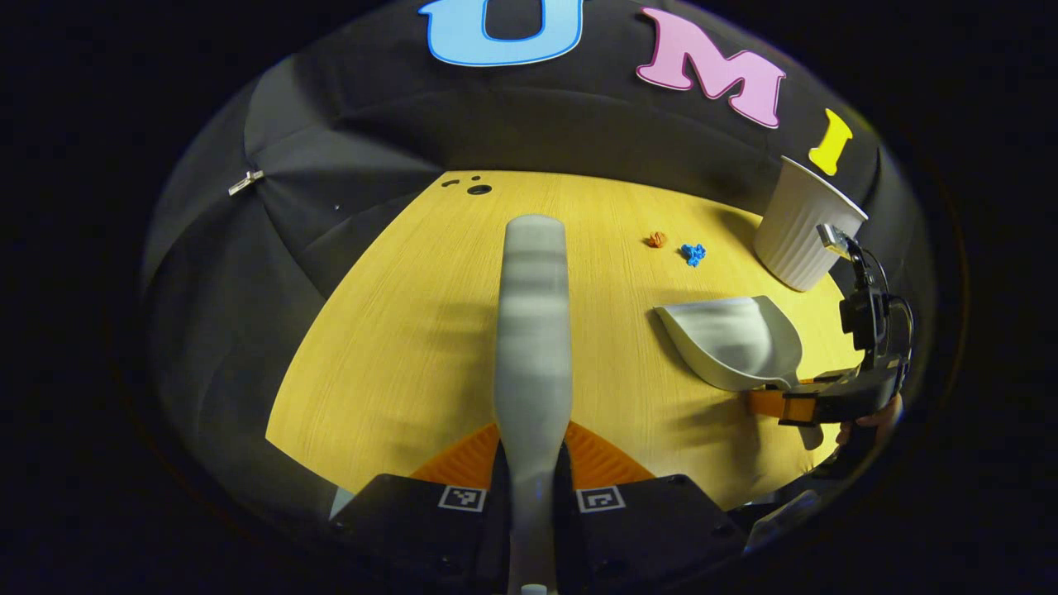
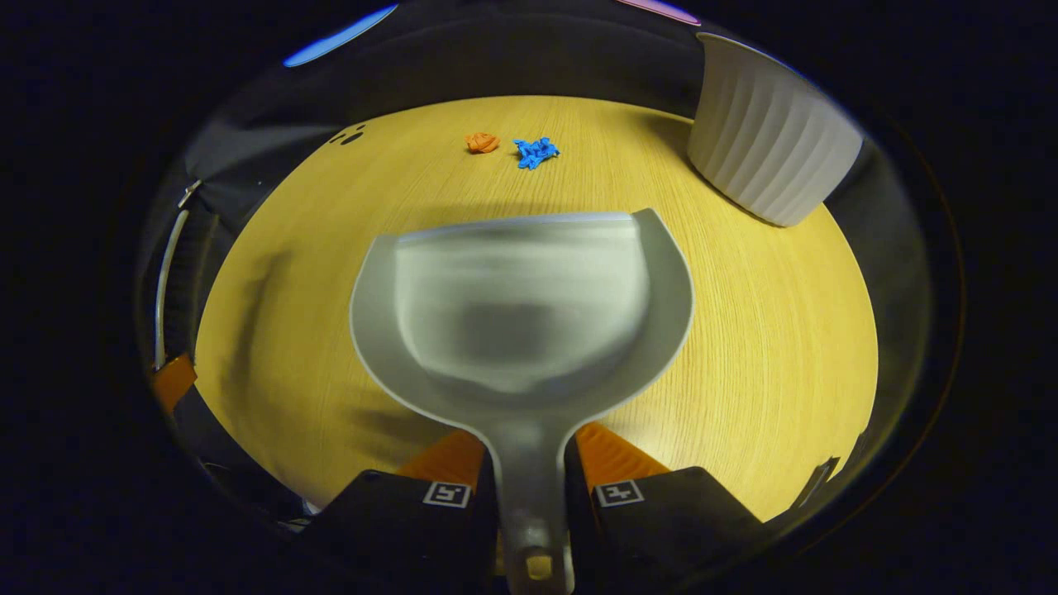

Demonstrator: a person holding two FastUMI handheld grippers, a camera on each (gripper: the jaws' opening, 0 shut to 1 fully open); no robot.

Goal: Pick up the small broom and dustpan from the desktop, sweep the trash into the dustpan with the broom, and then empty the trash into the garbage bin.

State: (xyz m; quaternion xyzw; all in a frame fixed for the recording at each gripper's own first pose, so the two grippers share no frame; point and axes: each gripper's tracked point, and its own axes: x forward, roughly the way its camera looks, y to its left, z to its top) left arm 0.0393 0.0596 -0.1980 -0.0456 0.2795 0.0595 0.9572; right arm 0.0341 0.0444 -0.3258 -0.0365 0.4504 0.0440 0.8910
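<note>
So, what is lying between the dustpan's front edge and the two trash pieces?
Nothing: in the right gripper view, bare tabletop separates the dustpan from the orange scrap and blue scrap.

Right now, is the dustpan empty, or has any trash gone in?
Empty. The dustpan shows a bare scoop in the right gripper view, and the orange scrap and blue scrap lie on the desktop beyond its front edge.

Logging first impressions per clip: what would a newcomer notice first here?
The grey plastic dustpan, clamped by its handle in the right gripper, hangs over the yellow wooden desktop. Beyond it lie an orange scrap and a blue scrap, with the white ribbed bin at far right.
</note>
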